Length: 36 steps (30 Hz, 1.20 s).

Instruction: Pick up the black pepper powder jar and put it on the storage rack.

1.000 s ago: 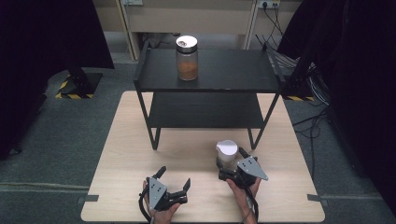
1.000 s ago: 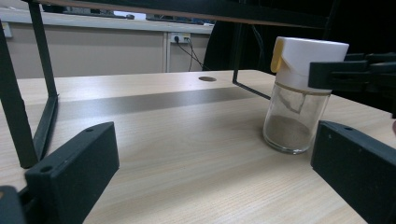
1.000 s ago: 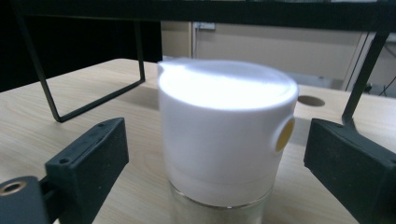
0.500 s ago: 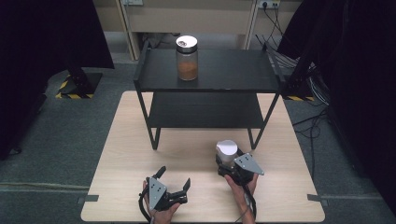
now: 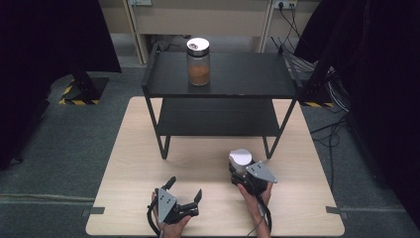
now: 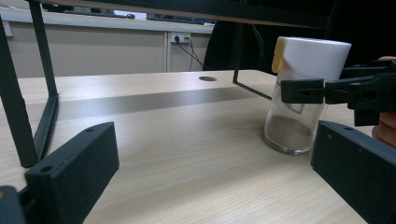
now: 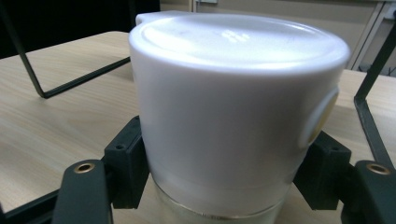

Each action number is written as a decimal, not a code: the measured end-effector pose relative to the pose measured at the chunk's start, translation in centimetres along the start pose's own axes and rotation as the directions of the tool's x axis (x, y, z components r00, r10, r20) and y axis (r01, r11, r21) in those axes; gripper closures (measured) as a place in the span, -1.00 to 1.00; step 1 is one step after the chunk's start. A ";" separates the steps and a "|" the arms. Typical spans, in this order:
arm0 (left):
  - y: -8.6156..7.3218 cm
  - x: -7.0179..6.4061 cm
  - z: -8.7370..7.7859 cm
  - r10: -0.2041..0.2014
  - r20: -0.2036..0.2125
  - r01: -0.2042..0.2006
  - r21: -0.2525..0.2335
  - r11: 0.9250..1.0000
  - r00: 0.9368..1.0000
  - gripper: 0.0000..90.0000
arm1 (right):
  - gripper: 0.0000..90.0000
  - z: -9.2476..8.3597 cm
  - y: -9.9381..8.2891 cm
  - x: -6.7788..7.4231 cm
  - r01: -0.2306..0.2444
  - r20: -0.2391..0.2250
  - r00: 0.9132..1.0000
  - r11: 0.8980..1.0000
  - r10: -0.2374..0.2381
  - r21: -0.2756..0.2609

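A glass jar with a white lid (image 5: 240, 159) stands on the wooden table (image 5: 148, 148), just in front of the black shelf's right front leg. A little brown powder lies in the jar (image 6: 295, 130). My right gripper (image 5: 243, 171) is shut on it; its jaws press both sides of the glass just under the lid (image 7: 233, 102). My left gripper (image 5: 184, 192) rests open near the table's front edge, left of the jar, with nothing between its fingers (image 6: 70, 172). A second jar (image 5: 198, 62) of brown powder, with a round dark-centred lid, stands on the shelf's top board.
The black two-level shelf (image 5: 218, 119) takes up the back half of the table; its lower board is bare. Its thin legs (image 6: 16, 107) stand close to both grippers. Dark curtains and cables (image 5: 327, 94) flank the table.
The right gripper has shifted slightly around the white-lidded jar, which stays at the same spot. The left gripper has not moved.
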<state>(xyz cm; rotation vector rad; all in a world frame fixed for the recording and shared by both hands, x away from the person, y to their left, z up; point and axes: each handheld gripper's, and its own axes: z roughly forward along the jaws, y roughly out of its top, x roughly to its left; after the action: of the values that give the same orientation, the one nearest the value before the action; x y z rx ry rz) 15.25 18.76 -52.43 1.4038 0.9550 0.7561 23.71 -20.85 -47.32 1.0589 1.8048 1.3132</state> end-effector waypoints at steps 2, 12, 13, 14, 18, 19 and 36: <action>0.0 0.0 0.0 0.000 0.000 0.000 0.000 1.000 1.000 -1.00 | -0.32 -0.2 -0.1 0.1 0.004 -0.002 1.000 1.000 -0.004 -0.011; 0.0 0.0 0.0 0.002 -0.001 -0.002 0.001 1.000 1.000 -1.00 | -0.32 -1.3 -0.8 -0.7 -0.045 -0.010 0.999 0.998 0.045 -0.050; 0.0 0.0 0.0 0.003 -0.001 -0.003 0.002 1.000 1.000 -1.00 | -0.32 -1.4 -0.8 -0.7 -0.046 -0.011 0.999 0.998 0.045 -0.050; 0.0 0.0 0.0 0.003 -0.001 -0.003 0.001 1.000 1.000 -1.00 | -0.32 -1.5 -0.7 -0.8 -0.046 -0.016 0.999 0.998 0.046 -0.050; 0.0 0.0 0.0 0.003 -0.001 -0.003 0.002 1.000 1.000 -1.00 | -0.32 -2.1 -0.1 -0.8 -0.046 -0.031 0.999 0.997 0.044 -0.059; 0.0 0.0 0.0 0.003 -0.001 -0.003 0.002 1.000 1.000 -1.00 | -0.32 -2.3 0.1 -0.8 -0.044 -0.035 0.999 0.997 0.042 -0.062; 0.0 0.0 0.0 0.000 0.000 0.000 0.002 1.000 1.000 -1.00 | -0.32 -4.8 5.6 -0.8 -0.004 -0.099 0.995 0.997 -0.003 -0.072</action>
<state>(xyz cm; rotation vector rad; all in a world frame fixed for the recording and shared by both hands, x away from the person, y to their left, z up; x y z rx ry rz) 15.27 18.76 -52.41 1.4057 0.9559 0.7558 21.21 -22.67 -40.56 0.9711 1.8144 1.4423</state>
